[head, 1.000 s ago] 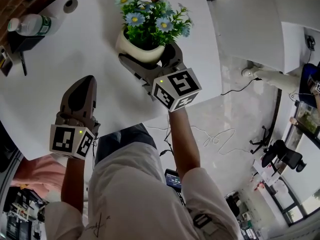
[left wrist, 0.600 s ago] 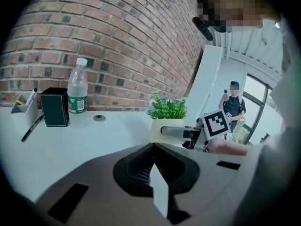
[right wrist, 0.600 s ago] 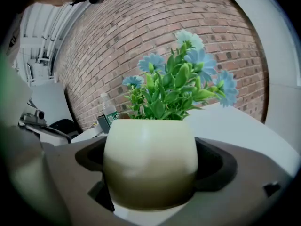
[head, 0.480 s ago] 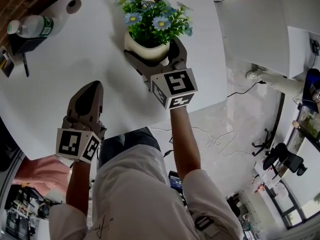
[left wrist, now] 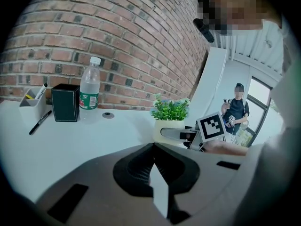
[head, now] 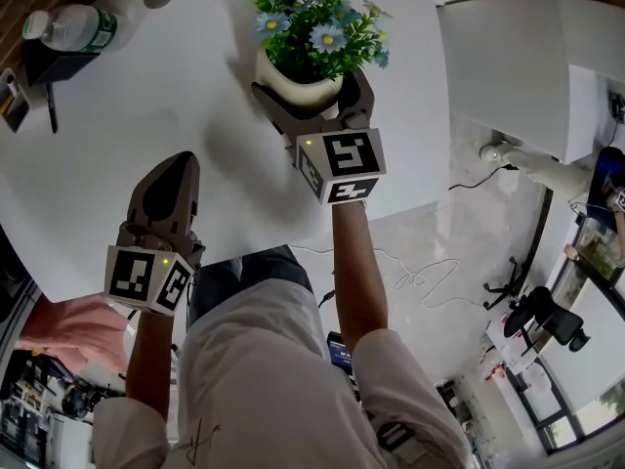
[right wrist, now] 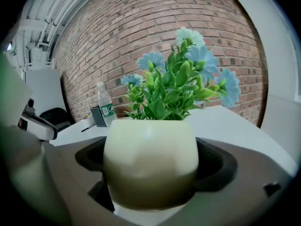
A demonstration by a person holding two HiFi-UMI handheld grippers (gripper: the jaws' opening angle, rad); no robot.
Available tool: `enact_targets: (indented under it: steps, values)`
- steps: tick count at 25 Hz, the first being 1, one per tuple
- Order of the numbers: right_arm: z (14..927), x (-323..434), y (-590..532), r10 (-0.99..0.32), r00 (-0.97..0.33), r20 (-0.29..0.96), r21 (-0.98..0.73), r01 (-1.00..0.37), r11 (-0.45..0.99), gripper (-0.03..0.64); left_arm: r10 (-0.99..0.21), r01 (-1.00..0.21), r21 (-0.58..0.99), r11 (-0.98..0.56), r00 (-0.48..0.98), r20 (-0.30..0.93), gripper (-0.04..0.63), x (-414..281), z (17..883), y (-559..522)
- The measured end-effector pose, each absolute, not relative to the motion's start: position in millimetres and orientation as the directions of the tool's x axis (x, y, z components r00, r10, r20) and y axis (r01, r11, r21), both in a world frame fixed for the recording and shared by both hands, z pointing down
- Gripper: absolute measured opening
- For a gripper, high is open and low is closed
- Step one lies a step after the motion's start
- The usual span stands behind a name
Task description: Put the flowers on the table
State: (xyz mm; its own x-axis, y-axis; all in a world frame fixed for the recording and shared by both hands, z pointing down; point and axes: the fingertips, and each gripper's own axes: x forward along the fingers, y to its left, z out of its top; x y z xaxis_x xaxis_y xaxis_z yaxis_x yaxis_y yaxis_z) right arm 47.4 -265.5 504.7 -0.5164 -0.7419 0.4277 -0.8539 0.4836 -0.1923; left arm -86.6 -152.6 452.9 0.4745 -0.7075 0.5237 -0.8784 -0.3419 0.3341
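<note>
A: Where were the flowers [head: 317,22] at that moment?

B: In their cream pot [head: 298,84]. The right gripper [head: 314,94] had it clamped, one jaw on each side of its belly. The pot was low over the far right part of the white table [head: 127,154] and threw a shadow on the top to its left. I couldn't tell whether its base touched the top.

A: And the left gripper [head: 172,169]?

B: Its jaws were pressed together with nothing between them. It was over the near left part of the table, pointing away from the person and well apart from the pot.

A: What else was on the table?

B: The rest sat at the far left, near the brick wall [left wrist: 117,41]. There was a water bottle [left wrist: 89,91] with a green label and a black box [left wrist: 65,102] just beside it. Next came a white holder [left wrist: 31,103] with something yellow and something dark sticking out. A black marker [left wrist: 40,122] lay flat in front of the holder, and a round grommet [left wrist: 108,115] was set in the top near the bottle. That whole group was well apart from the pot, across the table.

A: Anything close to the pot?

B: The table's right edge was near it. Beyond the edge stood a white panel [head: 527,66], and a cable [head: 430,272] trailed over the floor below. In the left gripper view, a person [left wrist: 235,109] stood in the background past the pot.
</note>
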Motion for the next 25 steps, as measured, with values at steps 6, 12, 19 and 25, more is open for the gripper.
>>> enact_targets:
  steps: [6, 12, 19, 25]
  values:
    - [509, 43, -270, -0.734, -0.516, 0.441, -0.202, -0.854, 0.480, 0.528, -0.697, -0.874, 0.315, -0.370, 0.486, 0.527, 0.006, -88, 454, -154]
    - [512, 41, -269, -0.736, -0.500, 0.457, -0.189, -0.863, 0.469, 0.529, -0.690, -0.867, 0.308, -0.393, 0.499, 0.524, 0.006, -90, 452, -157]
    - [515, 43, -266, -0.749, -0.469, 0.468, -0.177, -0.880, 0.440, 0.529, -0.688, -0.862, 0.310, -0.401, 0.507, 0.520, 0.006, -93, 450, -155]
    - [525, 45, -258, -0.734, -0.467, 0.493, -0.201, -0.882, 0.426, 0.529, -0.685, -0.855, 0.318, -0.410, 0.519, 0.512, 0.006, -91, 450, -150]
